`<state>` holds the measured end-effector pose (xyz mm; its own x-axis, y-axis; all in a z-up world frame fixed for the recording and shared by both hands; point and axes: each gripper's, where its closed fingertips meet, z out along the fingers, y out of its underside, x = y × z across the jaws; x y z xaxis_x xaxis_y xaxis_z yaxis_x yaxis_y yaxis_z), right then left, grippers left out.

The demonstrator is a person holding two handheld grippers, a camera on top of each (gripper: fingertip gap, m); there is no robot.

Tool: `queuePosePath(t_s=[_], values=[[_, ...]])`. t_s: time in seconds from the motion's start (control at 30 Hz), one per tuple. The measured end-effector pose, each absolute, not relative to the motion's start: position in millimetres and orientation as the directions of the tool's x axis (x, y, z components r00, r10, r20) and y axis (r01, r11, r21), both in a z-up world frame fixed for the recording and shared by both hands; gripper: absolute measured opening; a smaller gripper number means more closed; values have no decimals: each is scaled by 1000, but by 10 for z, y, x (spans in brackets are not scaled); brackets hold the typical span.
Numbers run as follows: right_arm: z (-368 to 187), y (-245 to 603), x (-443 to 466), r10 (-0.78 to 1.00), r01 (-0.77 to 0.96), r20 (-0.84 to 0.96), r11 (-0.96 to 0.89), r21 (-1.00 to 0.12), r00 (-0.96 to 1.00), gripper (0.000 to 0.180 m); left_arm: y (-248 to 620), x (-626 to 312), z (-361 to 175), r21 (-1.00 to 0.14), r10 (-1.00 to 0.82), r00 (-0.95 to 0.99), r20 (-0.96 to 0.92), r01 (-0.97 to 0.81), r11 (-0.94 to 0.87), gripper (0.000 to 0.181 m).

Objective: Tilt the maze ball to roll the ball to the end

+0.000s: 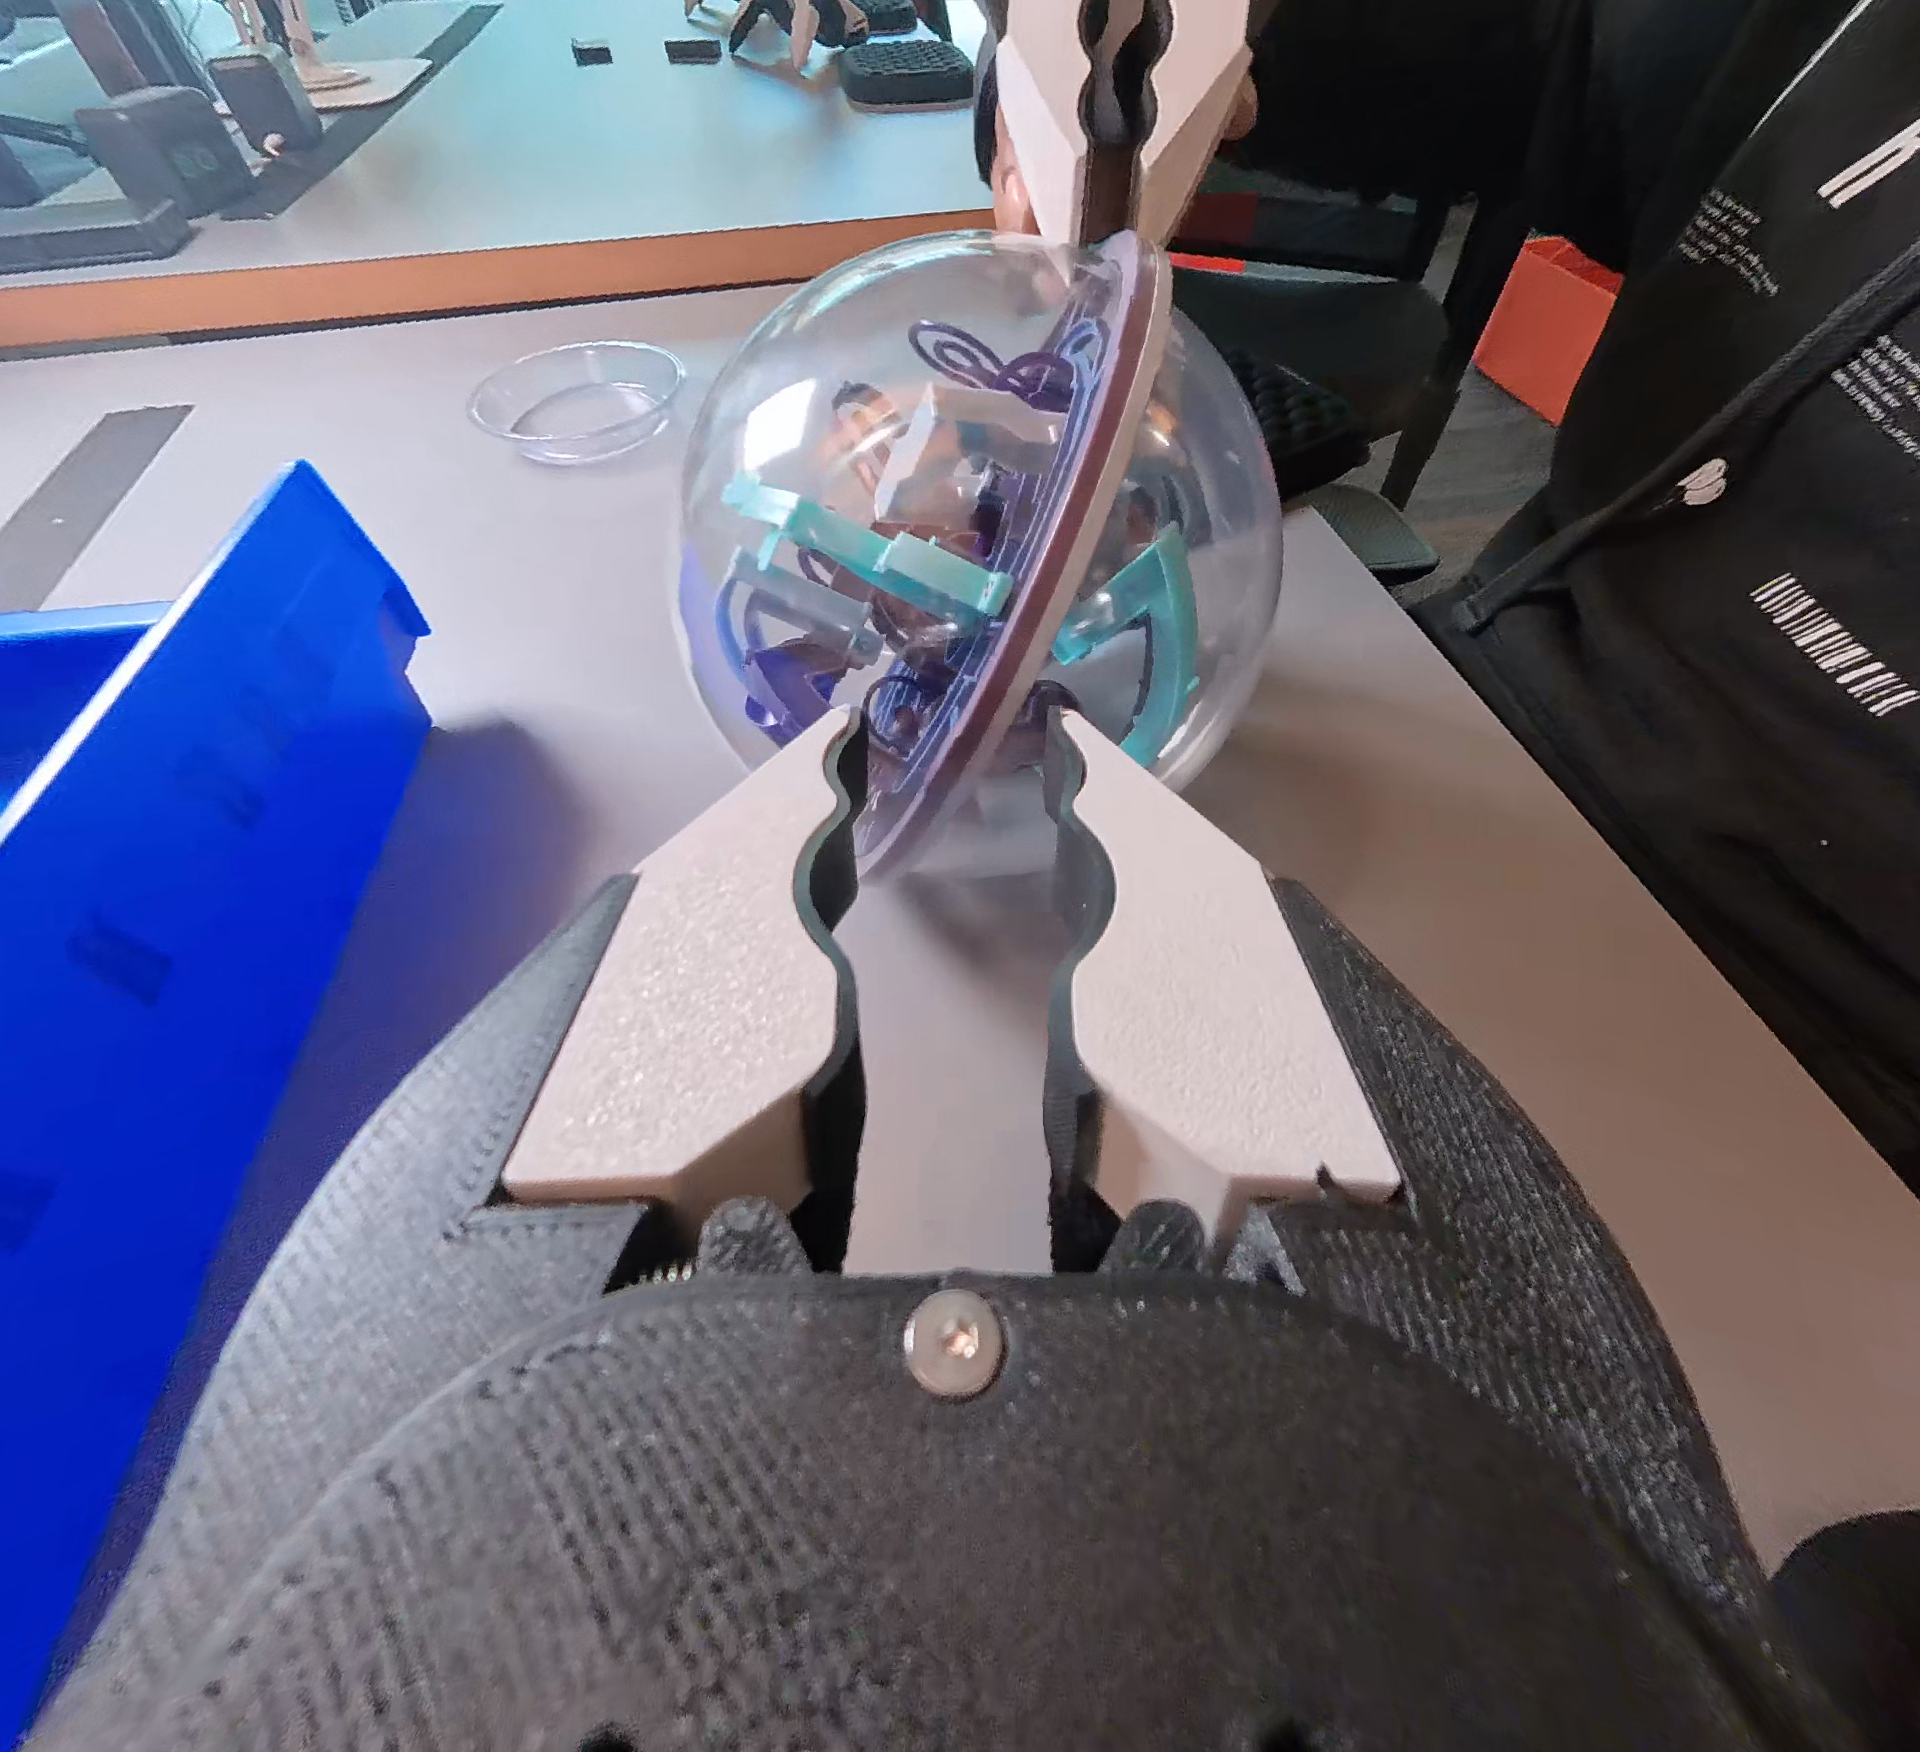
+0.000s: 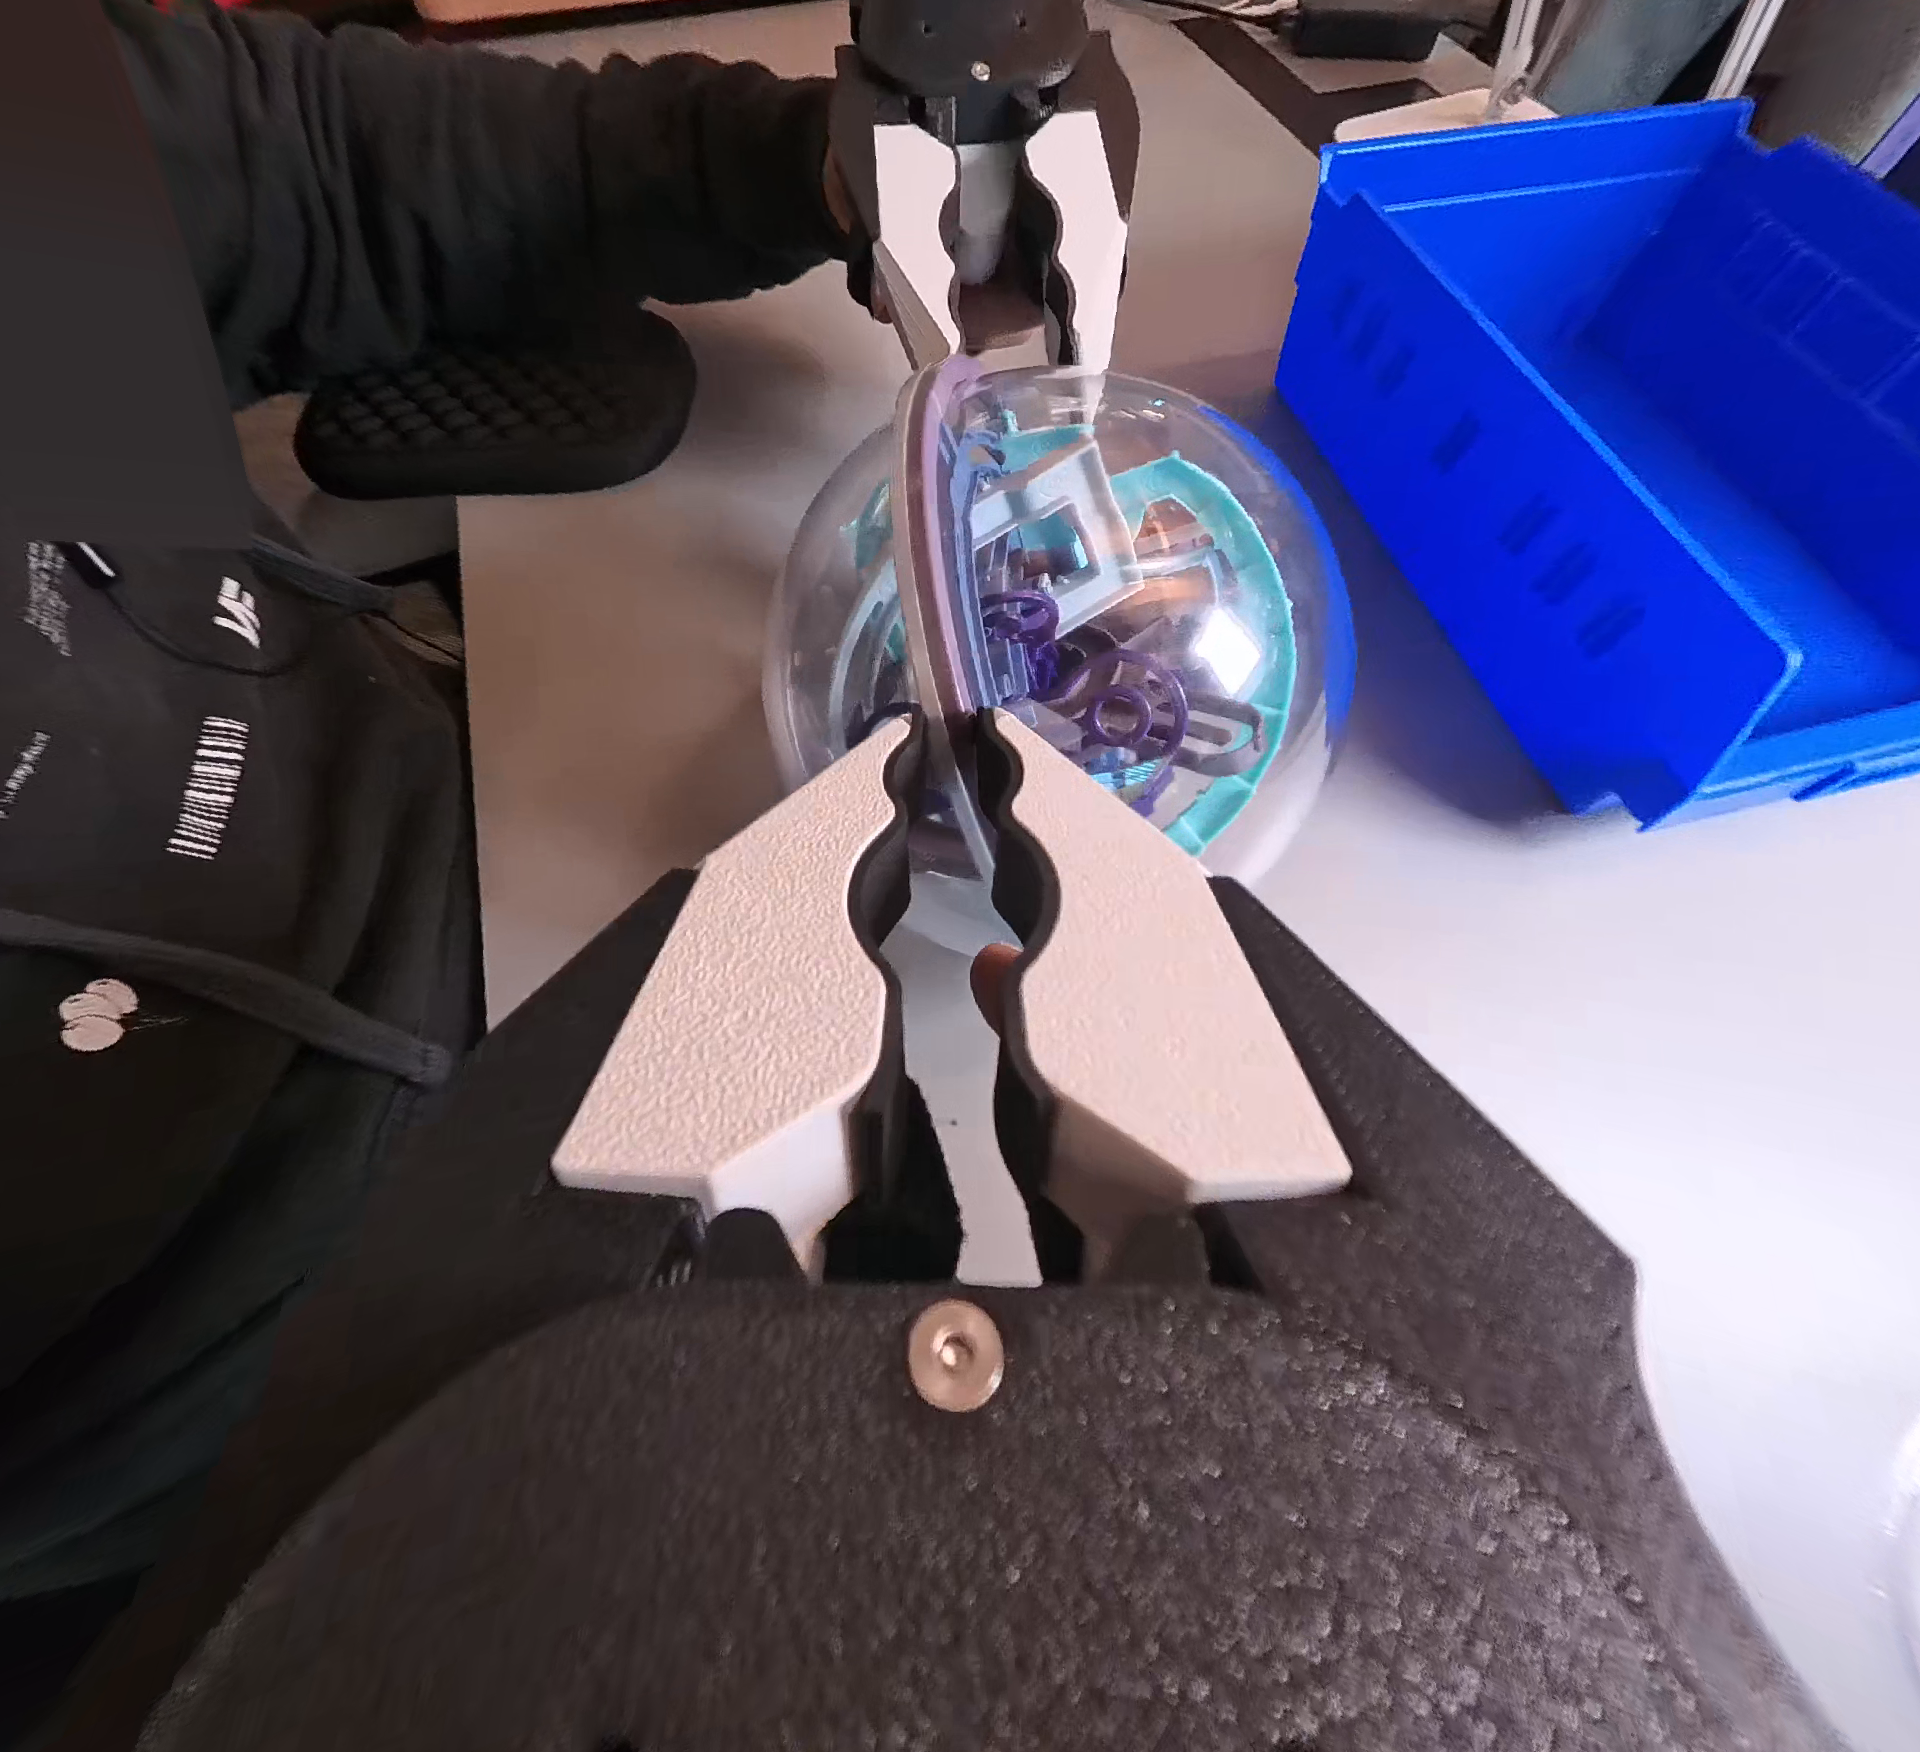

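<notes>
**Maze ball pinched by its rim between two tongs**

The maze ball [image 1: 977,549] hangs between the two tongs, above the counter [image 1: 582,622], its rim standing steeply tilted. The right tongs [image 2: 951,726] are closed narrowly on the rim at one side. The left tongs [image 1: 951,731] straddle the rim at the opposite side with a wider gap, so a firm grip cannot be confirmed. Holding the rim at two opposite points probably lets the person swing the whole sphere like an axle to steer the small ball inside, which I cannot pick out.

A blue bin [image 2: 1621,455] sits close beside the ball, to the left tongs' left, and could be bumped. A clear dish [image 1: 577,398] lies beyond the left tongs.
</notes>
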<state>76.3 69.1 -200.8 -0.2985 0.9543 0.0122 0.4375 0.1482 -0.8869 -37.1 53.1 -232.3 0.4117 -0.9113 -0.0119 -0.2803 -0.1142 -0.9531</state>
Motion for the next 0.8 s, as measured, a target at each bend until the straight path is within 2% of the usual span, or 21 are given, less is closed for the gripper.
queuePosePath(t_s=[0.2,0.3,0.53,0.6,0.8], values=[[-2023,733,819,943,430,-65,87,-899,-328,7,490,-350,-2479,-947,-923,384,2,-297,-126,35],[-2038,750,882,932,412,-96,61,-909,-349,7,522,-317,-2538,-942,-916,397,-53,-324,-87,35],[-2092,842,1053,903,363,-191,-42,-931,-385,8,561,-196,-2472,-938,-897,402,-182,-344,35,24],[-2084,878,1078,899,347,-205,-64,-936,-387,8,561,-174,-2467,-933,-890,403,-213,-354,63,8],[-2056,881,1088,894,332,-197,-59,-942,-401,7,528,-129,-2493,-909,-871,402,-280,-402,107,7]])
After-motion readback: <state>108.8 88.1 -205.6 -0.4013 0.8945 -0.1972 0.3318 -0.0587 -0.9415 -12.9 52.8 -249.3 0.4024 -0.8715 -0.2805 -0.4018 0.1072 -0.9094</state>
